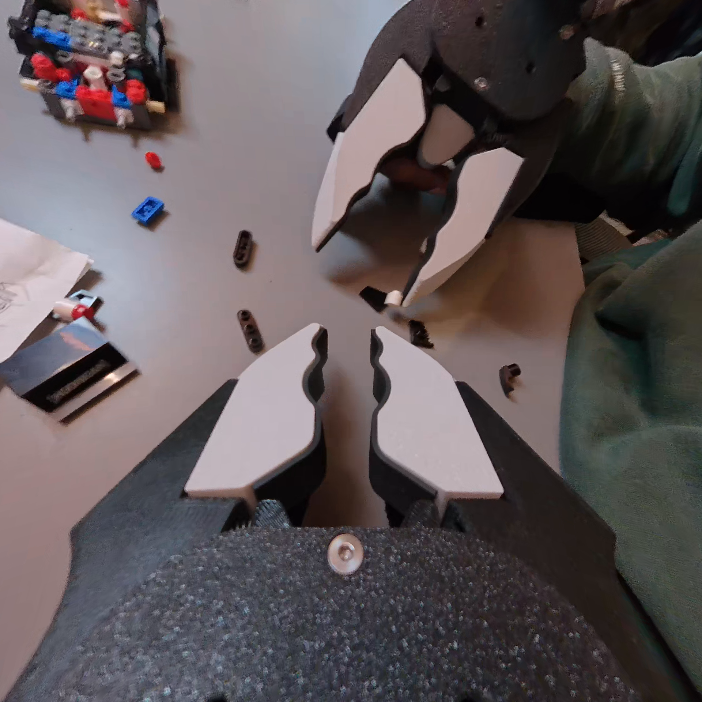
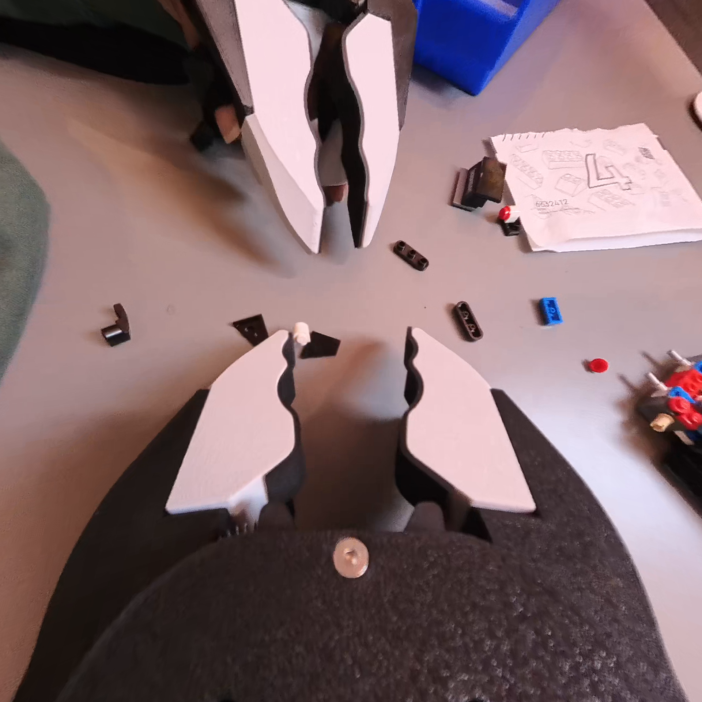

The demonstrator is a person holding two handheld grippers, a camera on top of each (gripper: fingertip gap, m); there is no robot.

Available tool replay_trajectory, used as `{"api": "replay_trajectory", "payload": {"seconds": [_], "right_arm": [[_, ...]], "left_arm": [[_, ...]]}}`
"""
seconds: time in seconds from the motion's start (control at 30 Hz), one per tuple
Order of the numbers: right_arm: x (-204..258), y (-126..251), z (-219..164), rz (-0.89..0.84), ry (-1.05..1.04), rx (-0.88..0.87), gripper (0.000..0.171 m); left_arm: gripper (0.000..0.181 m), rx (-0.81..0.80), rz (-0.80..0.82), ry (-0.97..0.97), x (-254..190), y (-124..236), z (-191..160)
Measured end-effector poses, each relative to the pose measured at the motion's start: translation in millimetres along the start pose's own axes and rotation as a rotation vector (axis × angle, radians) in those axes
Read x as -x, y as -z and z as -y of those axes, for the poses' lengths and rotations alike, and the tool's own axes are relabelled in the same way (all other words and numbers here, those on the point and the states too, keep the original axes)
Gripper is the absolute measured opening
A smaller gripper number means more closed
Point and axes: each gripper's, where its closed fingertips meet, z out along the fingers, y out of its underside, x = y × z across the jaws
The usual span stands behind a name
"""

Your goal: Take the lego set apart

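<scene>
Right tool (image 2: 347, 334) gapes empty, white peg (image 2: 301, 333) touching its left fingertip.

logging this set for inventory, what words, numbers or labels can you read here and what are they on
Paper sheet: printed brick drawings, one large figure and a short line of small characters; legible, but I don't quote writing from pictures.
Black block: a printed strip on its face, too blurred to read.
Blue brick: any marking on it is too small to read.
Nothing else shows writing.
</scene>
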Motion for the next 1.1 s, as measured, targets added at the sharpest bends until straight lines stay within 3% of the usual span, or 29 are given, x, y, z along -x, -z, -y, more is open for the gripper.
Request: {"api": "replay_trajectory", "payload": {"seconds": [0.17, 0.23, 0.4, 0.6, 0.77, 1.1], "right_arm": [[6.5, -1.8, 11.4, 0.009, 0.032, -0.04, 0.055], [11.2, -4.2, 14.4, 0.014, 0.063, -0.049, 0.055], [10.2, 0.3, 23.0, 0.019, 0.048, -0.107, 0.055], [6.6, 5.7, 16.0, 0.018, 0.066, -0.076, 0.053], [33.3, 15.6, 4.3, 0.188, 0.082, -0.017, 0.032], [98.3, 11.4, 3.4, 0.441, 0.174, 0.066, 0.024]], "left_arm": [[0.027, -0.056, -0.118, -0.133, -33.9, -8.6, 12.5], [0.026, 0.01, -0.09, -0.221, -36.6, -16.2, 3.3], [0.002, 0.149, 0.005, -0.373, -29.2, -22.3, -18.1], [0.009, 0.157, 0.056, -0.375, -17.8, -16.4, -20.0], [0.012, 0.138, 0.024, -0.371, -20.8, -12.4, -18.5], [0.011, 0.121, -0.074, -0.361, -33.3, -4.9, -17.9]]}}
